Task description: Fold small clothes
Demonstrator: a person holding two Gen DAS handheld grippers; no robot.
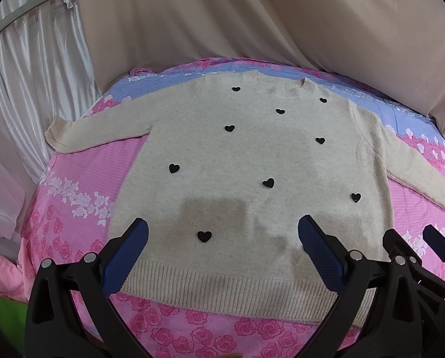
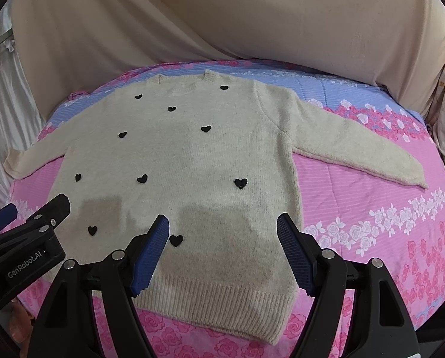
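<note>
Sweater [image 1: 237, 161] laid flat, front up, on pink flowered bedspread [image 1: 79, 173], both sleeves spread out, hem nearest grippers; no fold made yet.

Step judged: first fold. Left sleeve [image 1: 82, 132] best pinched nr cuff, laid across chest, then right sleeve [image 2: 357, 149] same (knit thick, so low lift advised).

Left gripper [image 1: 222, 235]: jaws spread wide, nothing held, hovering over hem. Right gripper [image 2: 222, 232]: same, wide apart, empty, no contact seen.
</note>
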